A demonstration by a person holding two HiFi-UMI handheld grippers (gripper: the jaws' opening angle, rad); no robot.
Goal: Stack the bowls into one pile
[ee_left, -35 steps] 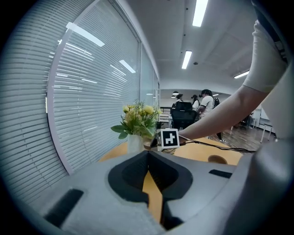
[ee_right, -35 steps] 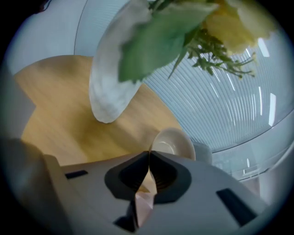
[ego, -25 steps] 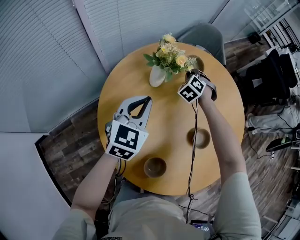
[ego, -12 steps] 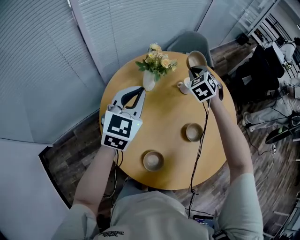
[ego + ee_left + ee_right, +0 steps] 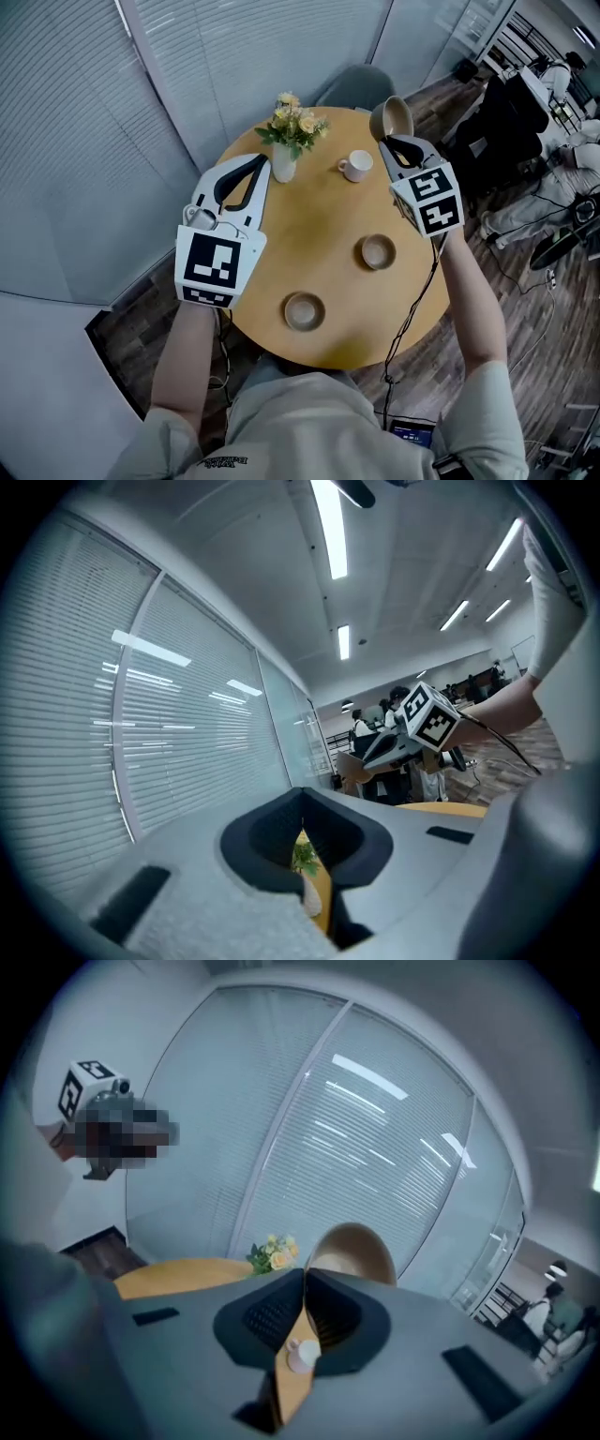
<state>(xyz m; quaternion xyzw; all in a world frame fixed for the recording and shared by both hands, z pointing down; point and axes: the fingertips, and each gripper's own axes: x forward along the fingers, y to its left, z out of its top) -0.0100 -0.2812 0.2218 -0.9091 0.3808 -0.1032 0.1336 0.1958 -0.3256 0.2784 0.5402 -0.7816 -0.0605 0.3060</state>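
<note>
While the left gripper (image 5: 262, 162) is clenched empty, the right gripper (image 5: 387, 142) pinches 1 bowl (image 5: 394, 116).

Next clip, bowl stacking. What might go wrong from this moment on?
1. The right tool pinches the tilted bowl by its rim alone, in the air near the far edge of the table; a slip would likely drop it onto the floor.
2. The white cup stands between that bowl and the nearest bowl on the table, so a low carry may knock it.
</note>
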